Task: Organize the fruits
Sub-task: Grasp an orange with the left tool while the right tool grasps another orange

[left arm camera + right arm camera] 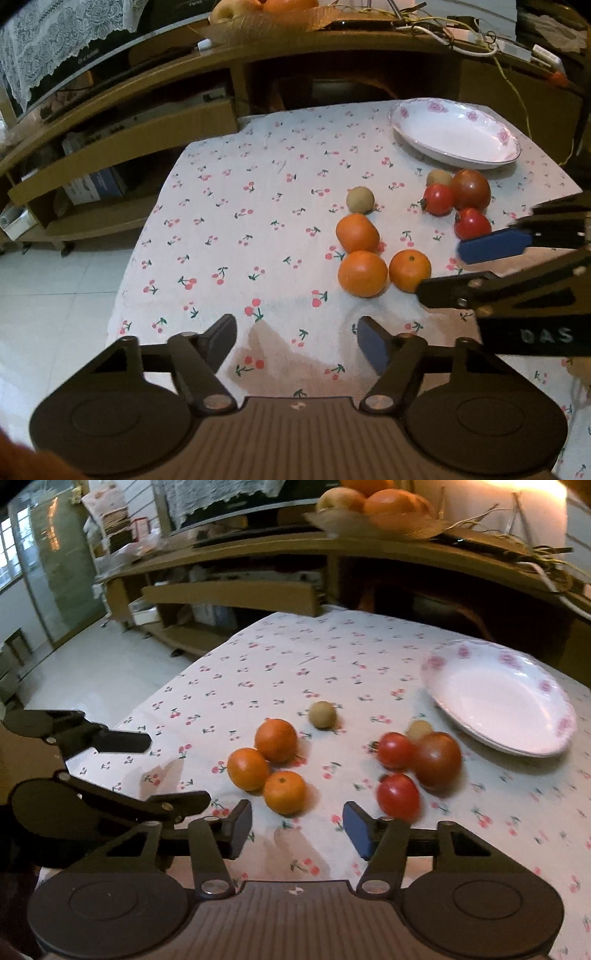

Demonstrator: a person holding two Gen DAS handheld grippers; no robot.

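home living room | TV stand point(122, 125) | cherry-print tablecloth point(258, 221)

We see a cloth-covered tabletop point(229, 229) carrying all the fruit. At its far right sits a shallow porcelain dish point(455, 133). Just near of the dish cluster three round tomatoes point(470, 189) with a small tan fruit point(439, 178) tucked at their far left. Left of that group lies another small tan round fruit point(360, 199), and near of it three oranges point(357, 233) touch one another in a triangle. Behind the tabletop runs a wooden shelf unit point(122, 129), with a woven fruit basket point(258, 27) on top.
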